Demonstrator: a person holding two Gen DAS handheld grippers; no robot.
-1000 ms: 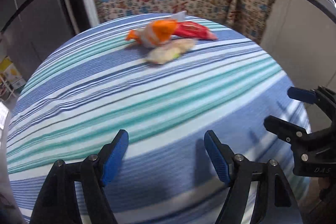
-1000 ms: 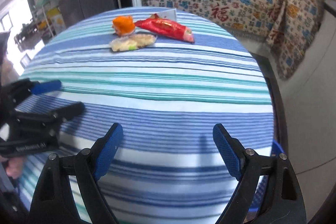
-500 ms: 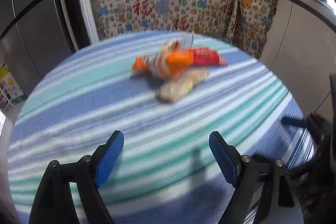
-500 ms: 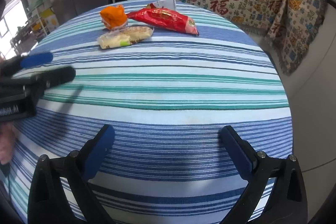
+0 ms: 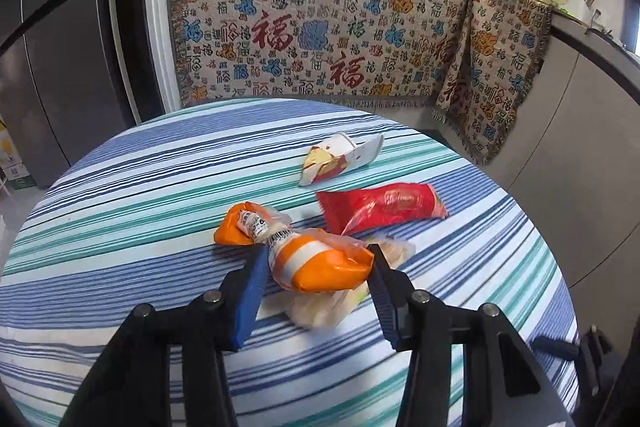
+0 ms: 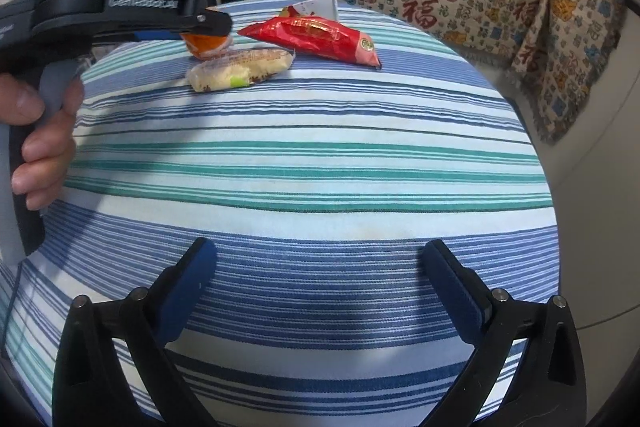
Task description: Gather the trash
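Four pieces of trash lie together on the far side of the striped tablecloth (image 5: 120, 211). An orange and white wrapper (image 5: 320, 267) sits between the fingers of my left gripper (image 5: 318, 261), whose jaws are closing with the pads touching both its sides. Under it lies a pale biscuit packet (image 5: 320, 309), also seen as the pale packet (image 6: 240, 69) in the right wrist view. A red snack bag (image 5: 380, 207) and a flattened white and red carton (image 5: 340, 159) lie beyond. My right gripper (image 6: 320, 267) hangs open over the near part of the table, with nothing between its fingers.
A patterned blanket (image 5: 320, 39) hangs over the counter behind the table. A dark fridge (image 5: 60, 47) stands at the left and grey cabinets (image 5: 580, 147) at the right. A person's hand (image 6: 40, 131) holds the left gripper's handle.
My left gripper has moved forward across the table to the trash pile and narrowed around the orange wrapper. The right gripper has opened wider and stayed in place.
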